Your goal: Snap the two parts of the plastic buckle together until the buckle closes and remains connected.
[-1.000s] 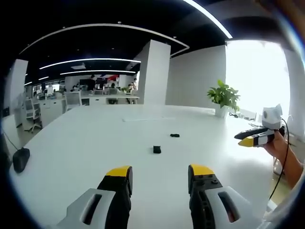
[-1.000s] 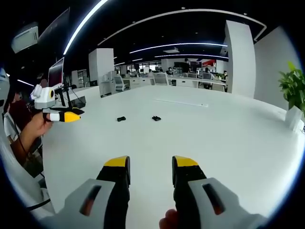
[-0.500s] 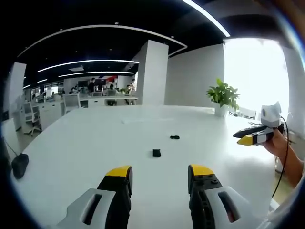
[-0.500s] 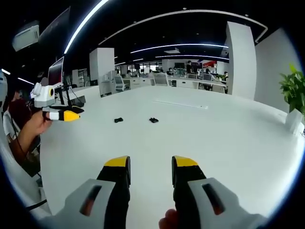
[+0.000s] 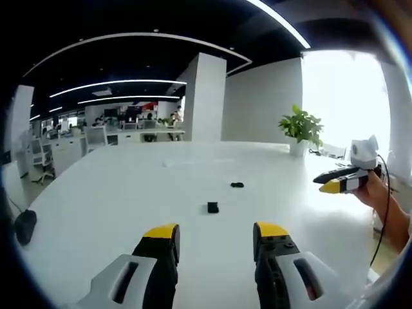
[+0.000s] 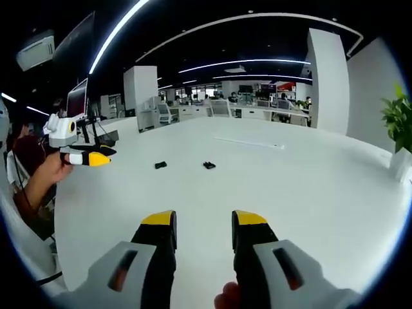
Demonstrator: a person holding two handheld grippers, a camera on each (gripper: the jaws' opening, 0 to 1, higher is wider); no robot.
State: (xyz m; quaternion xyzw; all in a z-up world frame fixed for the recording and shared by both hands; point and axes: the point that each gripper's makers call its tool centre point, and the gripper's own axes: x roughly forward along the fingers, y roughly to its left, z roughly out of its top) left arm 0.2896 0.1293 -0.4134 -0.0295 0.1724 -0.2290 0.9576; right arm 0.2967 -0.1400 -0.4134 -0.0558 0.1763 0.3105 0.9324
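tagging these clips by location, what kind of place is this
Most likely an open-plan office. A large white table sits in front, rows of desks with people at them run along the back, and a potted plant stands near a bright window.

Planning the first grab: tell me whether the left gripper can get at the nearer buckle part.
Probably yes. The left gripper is open and empty, and the buckle part lies straight ahead on bare table, with nothing between them.

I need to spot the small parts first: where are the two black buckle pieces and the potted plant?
Nearer buckle piece (image 5: 212, 206): left gripper view, its middle.
Farther buckle piece (image 5: 237, 185): left gripper view, its middle.
Potted plant (image 5: 301, 127): left gripper view, its leaves.
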